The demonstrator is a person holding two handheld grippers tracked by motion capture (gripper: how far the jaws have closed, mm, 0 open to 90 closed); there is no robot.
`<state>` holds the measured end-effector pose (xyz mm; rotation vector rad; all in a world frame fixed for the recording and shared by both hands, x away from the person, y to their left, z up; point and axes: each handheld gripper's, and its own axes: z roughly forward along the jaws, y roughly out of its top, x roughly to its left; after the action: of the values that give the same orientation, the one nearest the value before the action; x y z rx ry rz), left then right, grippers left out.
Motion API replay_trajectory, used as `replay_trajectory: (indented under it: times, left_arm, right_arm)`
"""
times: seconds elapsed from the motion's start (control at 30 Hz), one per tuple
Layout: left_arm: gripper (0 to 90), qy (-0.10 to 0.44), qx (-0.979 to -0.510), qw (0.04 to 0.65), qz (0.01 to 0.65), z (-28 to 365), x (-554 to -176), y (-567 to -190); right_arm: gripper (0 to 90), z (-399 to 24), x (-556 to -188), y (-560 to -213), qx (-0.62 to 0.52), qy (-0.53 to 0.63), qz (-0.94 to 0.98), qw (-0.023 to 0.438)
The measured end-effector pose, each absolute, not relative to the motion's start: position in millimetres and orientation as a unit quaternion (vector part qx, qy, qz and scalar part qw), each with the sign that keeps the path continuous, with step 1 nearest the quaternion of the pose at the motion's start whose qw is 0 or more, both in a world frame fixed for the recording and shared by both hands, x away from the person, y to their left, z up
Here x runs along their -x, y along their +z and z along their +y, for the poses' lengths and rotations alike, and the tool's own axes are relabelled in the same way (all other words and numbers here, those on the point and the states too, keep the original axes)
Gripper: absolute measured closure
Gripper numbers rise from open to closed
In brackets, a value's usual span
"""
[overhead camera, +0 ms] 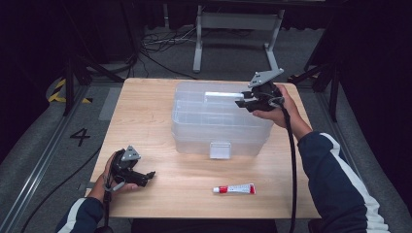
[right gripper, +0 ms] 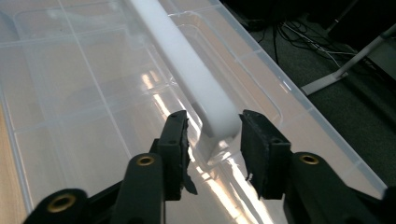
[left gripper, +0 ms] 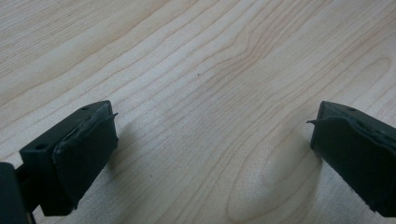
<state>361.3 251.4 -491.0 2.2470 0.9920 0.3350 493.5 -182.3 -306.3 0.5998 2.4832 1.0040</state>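
left tool (left gripper: pixel 210 154) gapes wide over bare worktop (left gripper: pixel 210 70); right tool (right gripper: pixel 212 140) straddles the storage box's white handle (right gripper: pixel 196 79), pads not touching

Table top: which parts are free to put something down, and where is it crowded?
Free wood: the left strip beside the clear plastic storage box, and the front middle between the left hand-held gripper and the red-and-white tube. Crowded: the far right, where the right hand-held gripper brackets the box's white handle.

Tube (overhead camera: pixel 234 189) before box (overhead camera: pixel 194 127) on table (overhead camera: pixel 145 111)
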Motion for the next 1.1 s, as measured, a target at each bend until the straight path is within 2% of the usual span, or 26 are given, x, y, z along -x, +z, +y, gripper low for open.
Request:
replay_trajectory:
  times: [0.07,0.17,0.27,0.3,0.33,0.4,0.5,0.73,1.0,1.1]
  left_arm:
    - [0.6,0.130,-0.858,0.322,0.378,251,-363,-490]
    - [3.3,0.127,-0.859,0.314,0.384,246,-368,-487]
    - [23.1,0.127,-0.870,0.312,0.360,238,-376,-479]
    - [17.2,0.129,-0.871,0.312,0.357,234,-379,-476]
    - [15.8,0.131,-0.870,0.316,0.355,232,-381,-474]
    - [22.1,0.134,-0.868,0.332,0.344,227,-387,-467]
    - [20.8,0.142,-0.860,0.351,0.342,219,-395,-457]
    - [29.0,0.158,-0.850,0.389,0.318,206,-406,-434]
    - [33.0,0.181,-0.843,0.387,0.326,203,-405,-425]
    - [36.7,0.170,-0.840,0.399,0.325,205,-404,-423]
  right_arm:
    - [65.8,-175,-493,-308,-0.211,0.351,0.889,0.204]
    - [73.6,-172,-495,-308,-0.222,0.345,0.886,0.217]
    - [73.7,-172,-495,-308,-0.225,0.345,0.886,0.215]
    - [73.8,-172,-495,-307,-0.223,0.344,0.886,0.218]
    - [73.8,-171,-495,-307,-0.223,0.343,0.886,0.218]
    - [73.8,-171,-495,-307,-0.223,0.341,0.887,0.219]
    - [73.9,-170,-495,-307,-0.222,0.339,0.887,0.219]
    - [73.8,-164,-495,-307,-0.222,0.340,0.886,0.223]
    - [74.0,-160,-495,-306,-0.218,0.341,0.888,0.220]
    - [74.0,-161,-496,-304,-0.219,0.342,0.888,0.216]
